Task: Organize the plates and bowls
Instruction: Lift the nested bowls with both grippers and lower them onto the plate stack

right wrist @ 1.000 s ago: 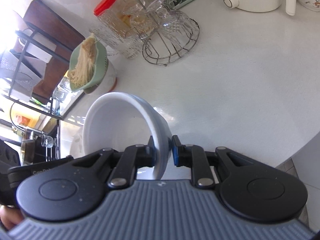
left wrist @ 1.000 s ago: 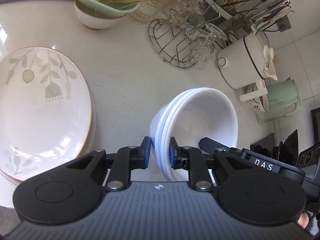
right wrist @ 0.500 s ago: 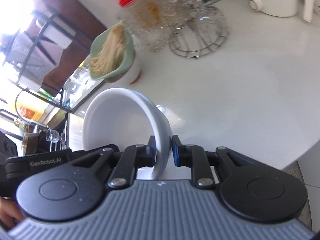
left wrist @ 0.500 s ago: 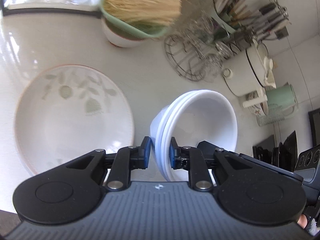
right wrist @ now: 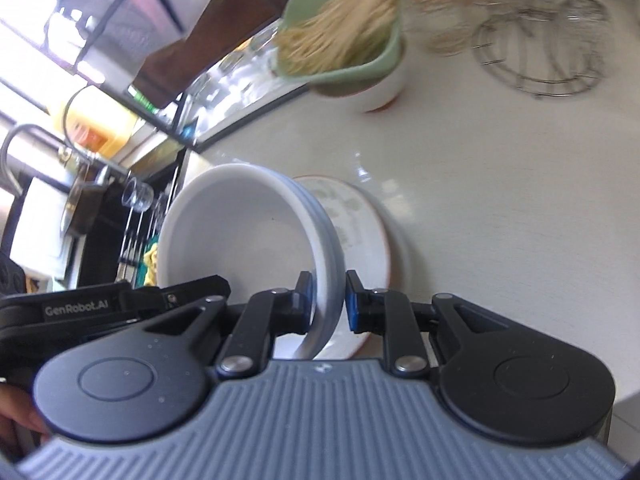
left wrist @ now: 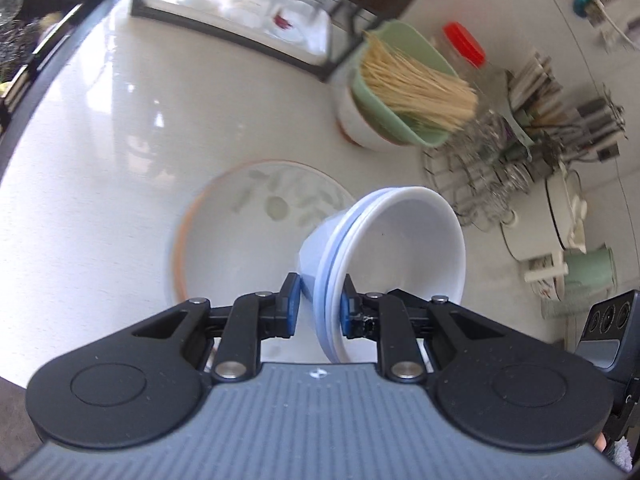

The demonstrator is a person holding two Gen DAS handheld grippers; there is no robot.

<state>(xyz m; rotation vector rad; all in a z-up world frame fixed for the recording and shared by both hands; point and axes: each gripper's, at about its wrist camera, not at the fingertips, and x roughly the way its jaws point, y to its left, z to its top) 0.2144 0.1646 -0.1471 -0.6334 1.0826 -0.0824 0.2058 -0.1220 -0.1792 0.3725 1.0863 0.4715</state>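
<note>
While both grippers carry it between them, the stack of white bowls (left wrist: 400, 240) hangs in the air just above the patterned plate (left wrist: 240, 240), tipped so that its glossy, empty inside faces each camera and the thin layered rims of the nested bowls show along the edge. The left gripper (left wrist: 318, 308) is clenched on the rim at one side and the right gripper (right wrist: 328, 304) is clenched on the rim opposite, blue pads pressing from inside and outside. The plate, cream with faint grey-green leaves and a reddish-brown edge, lies flat on the white counter (left wrist: 100, 160), and beyond the plate stands a green basket of pale noodles (left wrist: 408, 84).
</note>
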